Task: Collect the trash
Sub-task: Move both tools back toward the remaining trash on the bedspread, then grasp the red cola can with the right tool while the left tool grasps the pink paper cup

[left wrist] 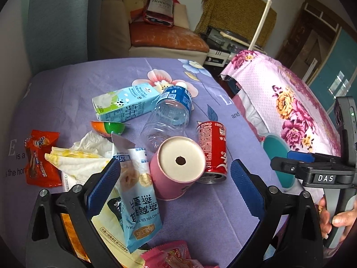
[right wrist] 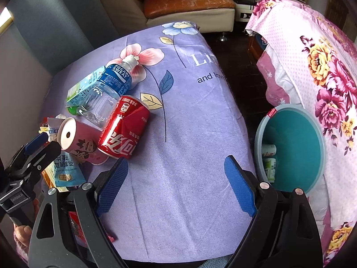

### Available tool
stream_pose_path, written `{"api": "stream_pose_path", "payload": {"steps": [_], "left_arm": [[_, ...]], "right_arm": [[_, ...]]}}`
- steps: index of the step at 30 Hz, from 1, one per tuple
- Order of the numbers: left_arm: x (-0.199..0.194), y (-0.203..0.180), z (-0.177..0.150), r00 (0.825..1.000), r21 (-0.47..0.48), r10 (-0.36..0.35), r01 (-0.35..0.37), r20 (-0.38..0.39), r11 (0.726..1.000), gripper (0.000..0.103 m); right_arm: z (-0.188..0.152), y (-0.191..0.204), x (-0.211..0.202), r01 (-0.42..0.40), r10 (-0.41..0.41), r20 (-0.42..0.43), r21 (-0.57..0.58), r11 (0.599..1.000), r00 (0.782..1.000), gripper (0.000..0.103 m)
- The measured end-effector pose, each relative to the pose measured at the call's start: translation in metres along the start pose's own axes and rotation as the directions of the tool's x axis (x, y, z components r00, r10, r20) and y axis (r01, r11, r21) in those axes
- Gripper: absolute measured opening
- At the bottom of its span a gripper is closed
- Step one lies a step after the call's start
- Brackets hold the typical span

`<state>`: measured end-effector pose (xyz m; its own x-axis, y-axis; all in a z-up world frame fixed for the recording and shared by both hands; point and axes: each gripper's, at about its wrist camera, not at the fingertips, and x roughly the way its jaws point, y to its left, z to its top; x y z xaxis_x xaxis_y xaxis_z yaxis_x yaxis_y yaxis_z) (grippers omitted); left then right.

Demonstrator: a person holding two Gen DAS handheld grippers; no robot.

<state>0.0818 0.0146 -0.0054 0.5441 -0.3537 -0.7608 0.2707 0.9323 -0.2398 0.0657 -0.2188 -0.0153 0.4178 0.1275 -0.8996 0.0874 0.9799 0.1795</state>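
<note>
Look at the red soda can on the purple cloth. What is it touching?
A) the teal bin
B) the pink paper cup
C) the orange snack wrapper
B: the red soda can lies on its side, pressed against the tipped-over pink paper cup.

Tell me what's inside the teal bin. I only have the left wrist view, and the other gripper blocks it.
Observer: The bin already holds two white containers with green labels, lying against its table-side wall.
Operator: Report the right gripper's state.
Observer: The right gripper is open and empty, over bare purple cloth.
Operator: Give me its nearest target.
Observer: The red can lies just ahead to its left, with its side dented.
</note>
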Motion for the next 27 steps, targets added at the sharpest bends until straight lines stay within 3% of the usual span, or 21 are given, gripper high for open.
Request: {"api": "stream_pose_path", "payload": {"steps": [8, 12, 24, 27], "left_arm": [[0.004, 0.031, 0.003, 1.0, -0.026, 0.003, -0.002, 0.018, 1.0, 0.099], [0.006, 0.037, 0.007, 1.0, -0.014, -0.002, 0.002, 0.024, 1.0, 0.099], [0.003, 0.025, 0.007, 0.999, 0.093, 0.004, -0.007, 0.04, 0.996, 0.099], [0.002, 0.011, 0.007, 0.999, 0.137, -0.01, 0.005, 0.035, 0.991, 0.099]], "right_arm": [[0.031, 0.02, 0.025, -0.039, 0.039, -0.017, -0.019, 0.999, 0.999, 0.083], [0.048, 0.032, 0.043, -0.106, 0.106, -0.055, -0.014, 0.994, 0.993, 0.065], [0.064, 0.054, 0.103, -0.188, 0.19, -0.196, 0.029, 0.982, 0.962, 0.062], [0.058, 0.049, 0.099, -0.187, 0.188, -0.174, 0.02, 0.982, 0.967, 0.062]]}}
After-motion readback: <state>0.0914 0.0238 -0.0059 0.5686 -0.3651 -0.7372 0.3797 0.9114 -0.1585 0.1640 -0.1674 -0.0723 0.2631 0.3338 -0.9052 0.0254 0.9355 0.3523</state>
